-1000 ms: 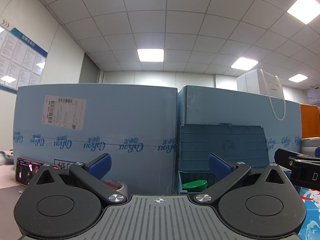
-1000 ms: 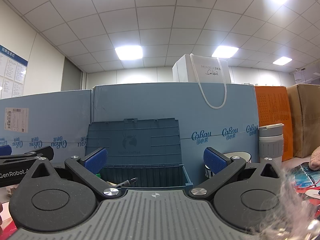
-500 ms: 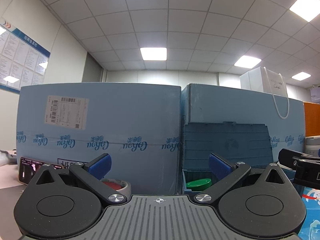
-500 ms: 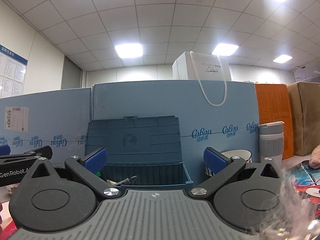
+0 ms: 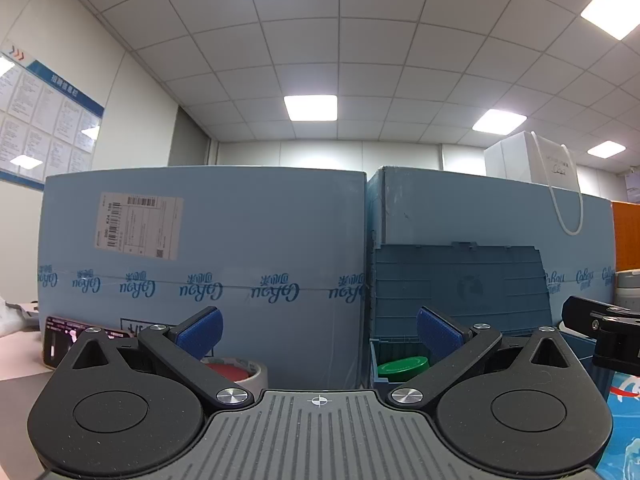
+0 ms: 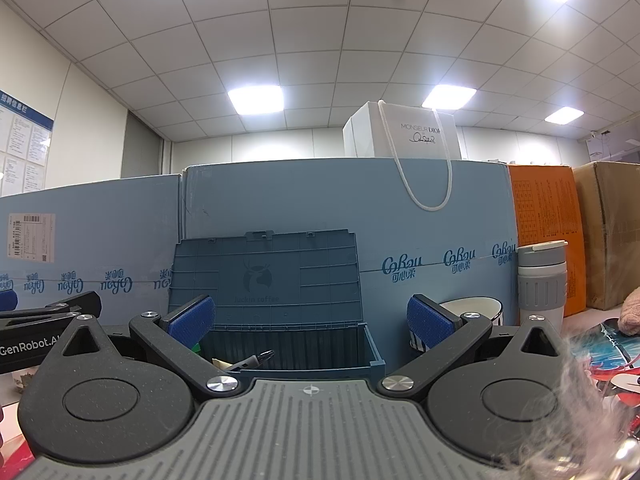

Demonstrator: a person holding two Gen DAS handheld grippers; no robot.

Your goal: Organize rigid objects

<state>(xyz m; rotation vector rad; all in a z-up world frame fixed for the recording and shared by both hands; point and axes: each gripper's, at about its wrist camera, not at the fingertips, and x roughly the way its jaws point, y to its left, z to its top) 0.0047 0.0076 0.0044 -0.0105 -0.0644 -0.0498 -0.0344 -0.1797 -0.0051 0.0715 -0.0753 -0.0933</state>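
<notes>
A dark blue storage bin (image 6: 304,348) with its lid up stands against the light blue cartons; it also shows in the left wrist view (image 5: 460,292). A green round lid (image 5: 402,366) and a grey-handled tool (image 6: 252,360) lie in the bin. A tape roll with a red core (image 5: 236,372) sits left of the bin. My left gripper (image 5: 318,330) is open and empty, level with the bin's left corner. My right gripper (image 6: 310,322) is open and empty, facing the bin's opening.
Light blue cartons (image 5: 208,256) wall off the back, with a white paper bag (image 6: 404,136) on top. A grey-and-white tumbler (image 6: 542,284) and a white bowl (image 6: 476,308) stand right of the bin. A phone (image 5: 68,332) lies at the left. Pink fluff (image 6: 632,312) is at far right.
The left wrist view has shifted slightly, so cartons and bin sit a little further right and lower. The right gripper has barely moved. Both stay open.
</notes>
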